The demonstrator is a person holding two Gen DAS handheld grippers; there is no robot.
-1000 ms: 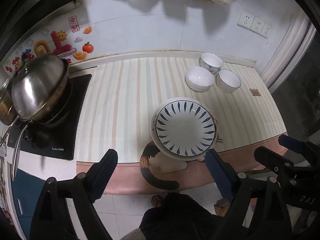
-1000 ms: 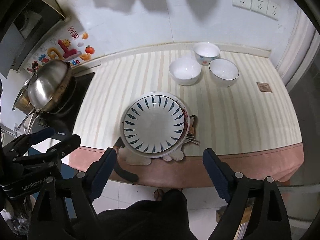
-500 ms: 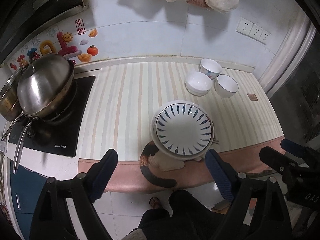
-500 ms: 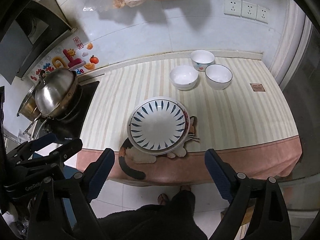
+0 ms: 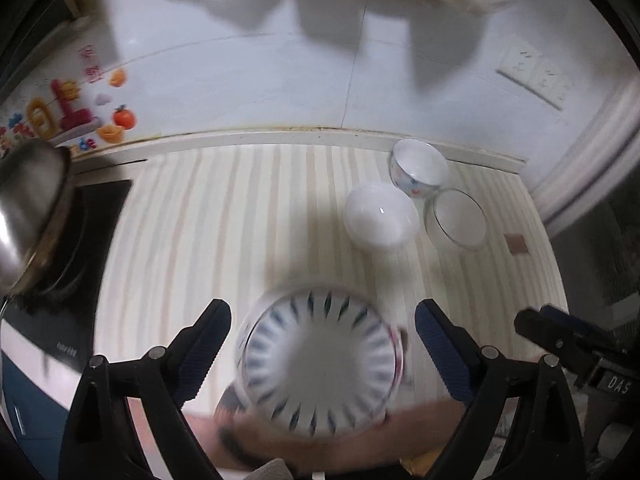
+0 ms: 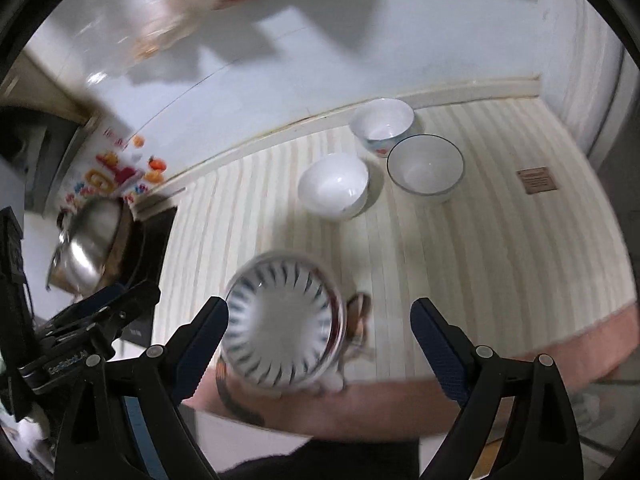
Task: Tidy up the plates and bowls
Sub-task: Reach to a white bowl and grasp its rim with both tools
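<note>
two grippers spread above a plate stack and three bowls

the striped counter (image 5: 224, 220) is the biggest thing here, running from a black cooktop (image 5: 72, 248) on the left to the wall corner on the right. one steel pot (image 5: 28, 200) sits on the cooktop, blurred in both views.

one stack of plates (image 5: 320, 360) lies at the front edge of the counter; the top plate is white with dark blue dashes round its rim. the motion blur hides how many plates are under it. part of a cat-shaped mat (image 6: 358, 320) shows beneath the stack.

there are three bowls, grouped close together near the back wall: a plain white bowl (image 5: 380, 220) nearest the plates, a dark-rimmed bowl (image 5: 456, 218) just beside it on the right, and a patterned bowl (image 5: 418, 168) behind them, against the wall trim. they are well apart from the plate stack.

there are two grippers. the left gripper (image 5: 322, 344) is held above the front of the counter, looking down, its two fingers spread wide and holding nothing; the plate stack lies between and beneath them. the right gripper (image 6: 320, 340) hangs the same way, fingers wide apart and empty, with the stack below its left finger (image 6: 204, 336). each gripper shows at the edge of the other's view.

a small brown label (image 6: 536, 180) lies on the counter to the right of the bowls.
</note>
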